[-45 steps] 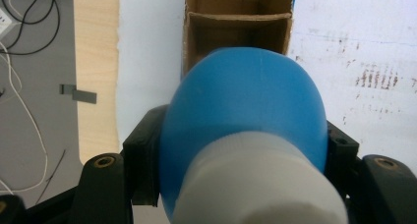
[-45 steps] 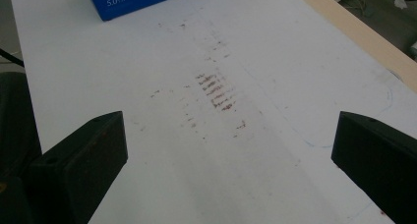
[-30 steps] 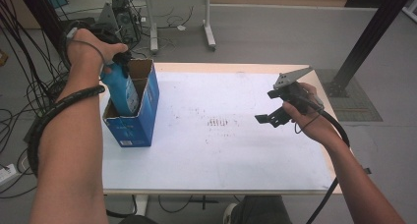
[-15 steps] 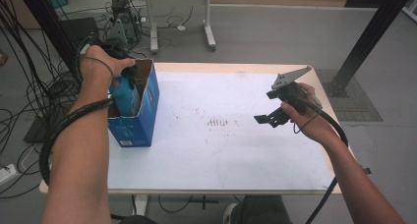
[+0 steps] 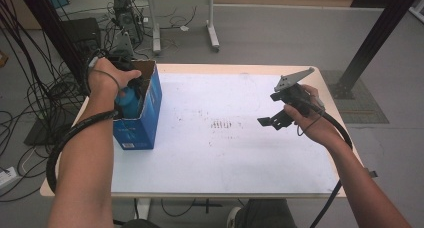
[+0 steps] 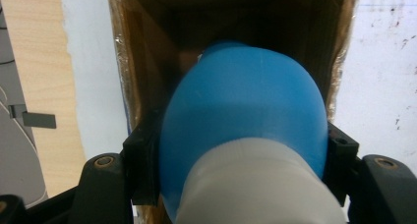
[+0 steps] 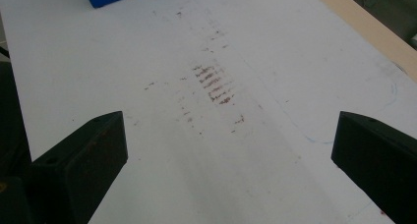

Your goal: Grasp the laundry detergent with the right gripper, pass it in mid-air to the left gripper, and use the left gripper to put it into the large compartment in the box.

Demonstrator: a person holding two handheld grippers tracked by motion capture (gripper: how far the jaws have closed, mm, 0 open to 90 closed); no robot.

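Observation:
A blue bottle (image 6: 246,111) with a pale lower part is clamped between the black jaws of my left gripper (image 6: 241,170), which is shut on it. The bottle (image 5: 129,102) hangs partly inside an open blue cardboard box (image 5: 147,120) at the table's left edge, and its far end points down into the brown interior (image 6: 147,62). The person's left hand (image 5: 107,78) covers most of that gripper from above. My right gripper (image 5: 275,110) is held above the right side of the table. Its jaws (image 7: 226,155) stand wide open with nothing between them.
The white tabletop (image 5: 225,158) has a patch of brownish smudges (image 5: 222,124) near its middle, also under the right gripper (image 7: 214,81). Cables trail from both grippers. On the floor behind the table are a desk frame (image 5: 210,28) and tangled cables (image 5: 40,88).
My left hand has come down with the blue bottle, which now sits deeper in the box. The right gripper has stayed where it was.

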